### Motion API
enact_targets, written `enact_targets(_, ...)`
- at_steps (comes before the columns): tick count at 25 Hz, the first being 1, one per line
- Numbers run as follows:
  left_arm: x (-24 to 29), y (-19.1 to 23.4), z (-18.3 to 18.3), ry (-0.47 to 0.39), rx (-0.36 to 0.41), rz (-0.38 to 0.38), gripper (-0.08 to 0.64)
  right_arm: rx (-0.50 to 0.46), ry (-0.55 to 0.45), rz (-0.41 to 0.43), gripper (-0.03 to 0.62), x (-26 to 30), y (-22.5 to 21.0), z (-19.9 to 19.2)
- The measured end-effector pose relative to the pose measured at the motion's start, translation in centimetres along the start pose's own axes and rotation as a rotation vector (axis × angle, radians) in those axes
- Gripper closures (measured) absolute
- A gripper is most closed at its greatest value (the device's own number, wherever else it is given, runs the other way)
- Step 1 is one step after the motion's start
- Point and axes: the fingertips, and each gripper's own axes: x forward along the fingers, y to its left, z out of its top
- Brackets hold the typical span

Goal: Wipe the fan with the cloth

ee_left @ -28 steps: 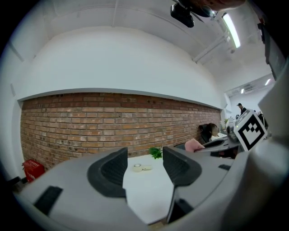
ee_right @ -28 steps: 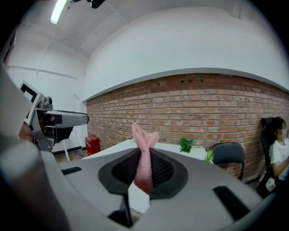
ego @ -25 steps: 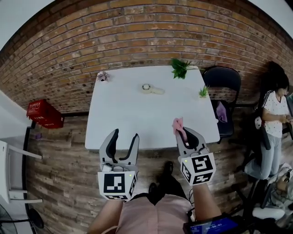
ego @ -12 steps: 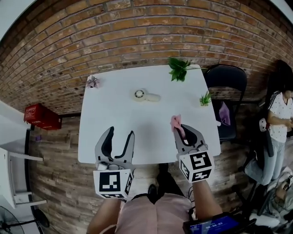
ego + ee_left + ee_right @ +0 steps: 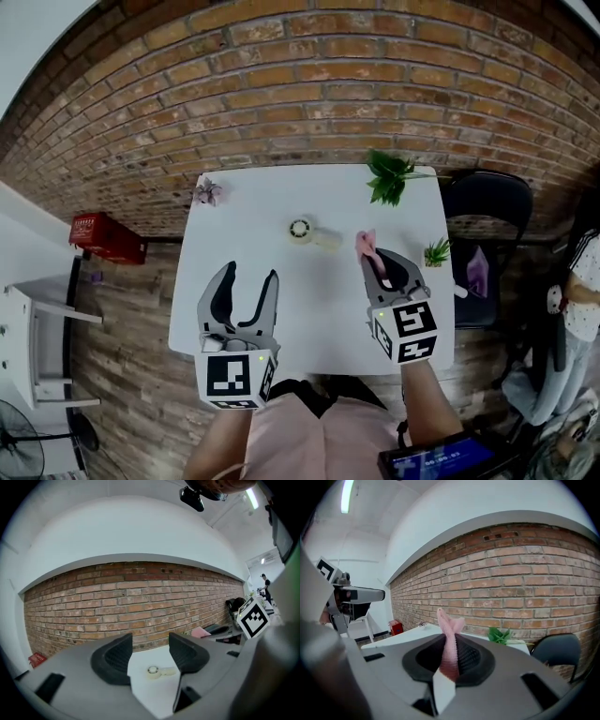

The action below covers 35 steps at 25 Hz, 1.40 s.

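So far the fan shows no sign of being wiped; you are at the approach stage, with the cloth in hand and the wiping itself all still to do.

Taking the scene from the biggest thing down: the brick wall runs along the far side, and the white tabletop stands against it, with you at its near edge. A dark chair sits off its right side.

Your left gripper hangs over the near left part of the tabletop. Its jaws stand moderately apart with nothing between them, and in the left gripper view you look through the gap at the fan, farther off and well apart from the pads.

Your right gripper is over the right part, a little farther in. Its jaws are closed on the pink cloth, which sticks out beyond the tips as a twisted strip.

A leafy plant stands at the far right corner and a smaller one at the right edge.

The fan, small and white, lies flat around the middle of the far half, round head to the left and handle to the right. The cloth is near the handle end, just to its right, but not touching it.

What is left, by my reading: bring the cloth onto the fan, perhaps steady the fan with the empty left jaws, then rub over the head and handle.
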Motion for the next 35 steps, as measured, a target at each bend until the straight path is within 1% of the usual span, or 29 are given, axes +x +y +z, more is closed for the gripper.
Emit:
enact_targets(6, 1.7, 0.8, 0.2, 0.003, -0.011, 0.032, 0.310, -0.023, 0.000, 0.018, 0.538, 2.4, -1.4, 1.3)
enact_targets(13, 4.1, 3.0, -1.9, 0.039, -0.043, 0.038, 0.310, -0.027, 0.066, 0.024, 0.538, 6.4, -1.8, -0.4)
enact_targets(16, 5.6, 3.8, -3.3, 0.068, -0.061, 0.022, 0.310, -0.033, 0.127, 0.024, 0.538, 8.6, -2.1, -2.2)
enact_targets(21, 8.6, 5.4, -6.3, 0.118, -0.087, 0.001, 0.310, -0.032, 0.249, 0.020, 0.538, 12.9, -3.4, -6.8)
enact_targets(24, 10.2, 6.1, -7.9, 0.144, -0.116, -0.011, 0.310, -0.038, 0.318, 0.026, 0.540, 15.2, -3.9, -9.4)
enact_targets(28, 11.0, 6.1, -11.2, 0.222, -0.125, -0.039, 0.308, -0.046, 0.405, 0.032, 0.540, 16.4, -4.1, -12.8)
enact_targets(31, 11.2, 6.2, -12.3, 0.237, -0.158, -0.044, 0.307, -0.038, 0.443, 0.043, 0.540, 15.8, -2.8, -14.0)
enact_targets(35, 11.5, 6.2, -12.5, 0.229, -0.173, -0.063, 0.305, -0.023, 0.449, 0.083, 0.540, 14.9, 0.5, -14.3)
